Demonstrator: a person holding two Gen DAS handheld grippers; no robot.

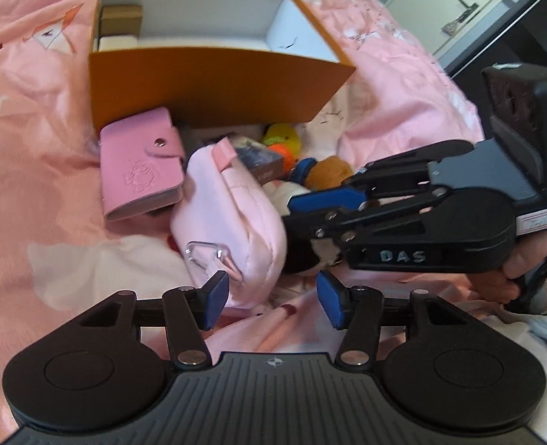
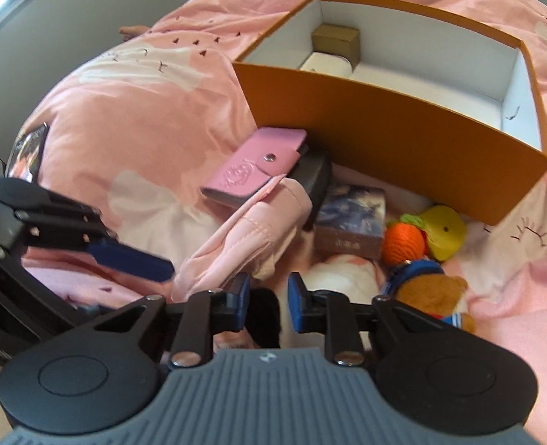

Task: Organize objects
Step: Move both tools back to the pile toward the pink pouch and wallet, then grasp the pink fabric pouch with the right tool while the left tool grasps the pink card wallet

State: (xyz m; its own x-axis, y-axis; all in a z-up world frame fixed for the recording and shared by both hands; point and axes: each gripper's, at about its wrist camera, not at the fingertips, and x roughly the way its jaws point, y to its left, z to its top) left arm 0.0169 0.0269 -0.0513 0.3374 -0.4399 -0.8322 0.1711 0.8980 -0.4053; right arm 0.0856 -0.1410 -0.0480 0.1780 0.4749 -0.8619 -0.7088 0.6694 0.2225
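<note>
An orange box [image 1: 214, 85] [image 2: 384, 129] with a white inside stands on the pink bedding. In front of it lies a heap: a pink card wallet [image 1: 139, 163] [image 2: 251, 167], a pale pink pouch [image 1: 232, 222] [image 2: 251, 230], a printed blue box [image 2: 351, 222], a yellow duck [image 2: 444, 231], an orange ball [image 2: 403, 241] and a brown plush bear [image 2: 432, 293]. My left gripper [image 1: 273, 298] is open, with the pouch's near end just beyond its pads. My right gripper [image 2: 269, 300] [image 1: 306, 211] is shut on a black-and-white soft toy [image 2: 264, 319] [image 1: 303, 259] beside the pouch.
Inside the orange box, a small brown box [image 2: 336, 40] and a white item [image 2: 327, 65] sit in one corner. A clear plastic piece [image 1: 204, 256] lies on the pouch. A black case [image 2: 314, 178] lies under the wallet. A hand [image 1: 525, 263] holds the right gripper.
</note>
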